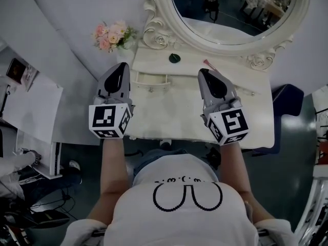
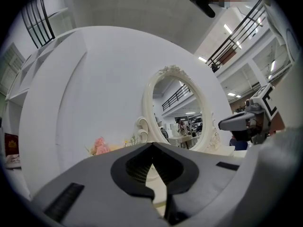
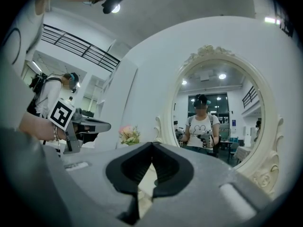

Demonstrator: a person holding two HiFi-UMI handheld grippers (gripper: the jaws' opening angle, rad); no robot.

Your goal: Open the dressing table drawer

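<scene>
left gripper (image 1: 122, 65) clenched, empty, at dressing table (image 1: 174, 111) left edge | right gripper (image 1: 203, 72) clenched, empty, over its top | drawer front (image 1: 149, 79) between them

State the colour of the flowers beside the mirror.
Mostly pink, with some cream blooms and green leaves; the flowers show best in the head view.

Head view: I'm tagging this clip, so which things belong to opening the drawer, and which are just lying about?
Part of the job:
dressing table
small drawer at its back left
left gripper, shut and empty
right gripper, shut and empty

Just lying about:
pink flowers
dark round item
reddish stick
oval mirror
</scene>
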